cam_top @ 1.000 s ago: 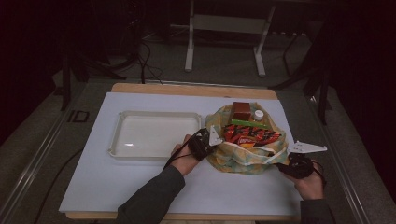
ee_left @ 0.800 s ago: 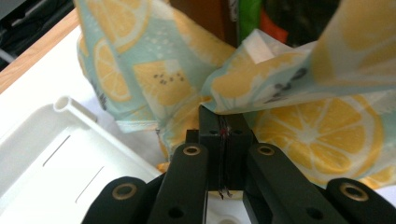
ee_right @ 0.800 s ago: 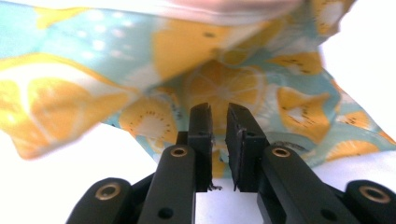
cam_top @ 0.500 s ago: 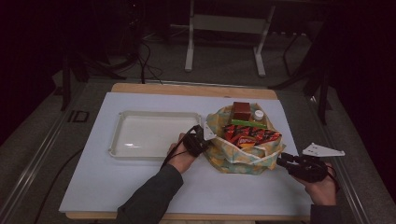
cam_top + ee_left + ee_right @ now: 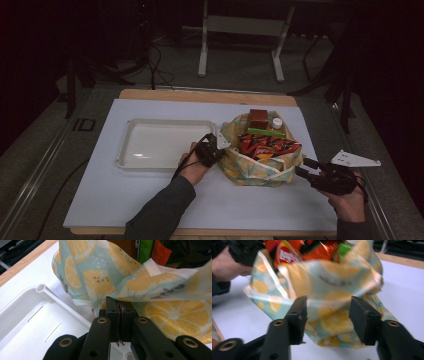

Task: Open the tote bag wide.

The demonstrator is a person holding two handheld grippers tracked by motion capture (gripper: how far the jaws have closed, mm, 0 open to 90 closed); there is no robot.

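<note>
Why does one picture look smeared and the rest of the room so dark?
In the right gripper view the lemon-print bag is streaked by motion blur; the left gripper view is sharp, showing the bag's fabric weave; the high view is dim, its surroundings nearly black, with the white tray and table brightest.

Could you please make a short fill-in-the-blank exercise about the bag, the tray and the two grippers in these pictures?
1. The left gripper is shut on the cloth of the ____.
2. The jaws of the right gripper are ____, and they do not hold anything.
3. The white tray lies to the ____ of the bag in the high view.
4. The cloth of the bag is printed with slices of ____.

Missing words: bag; open; left; lemon
</note>
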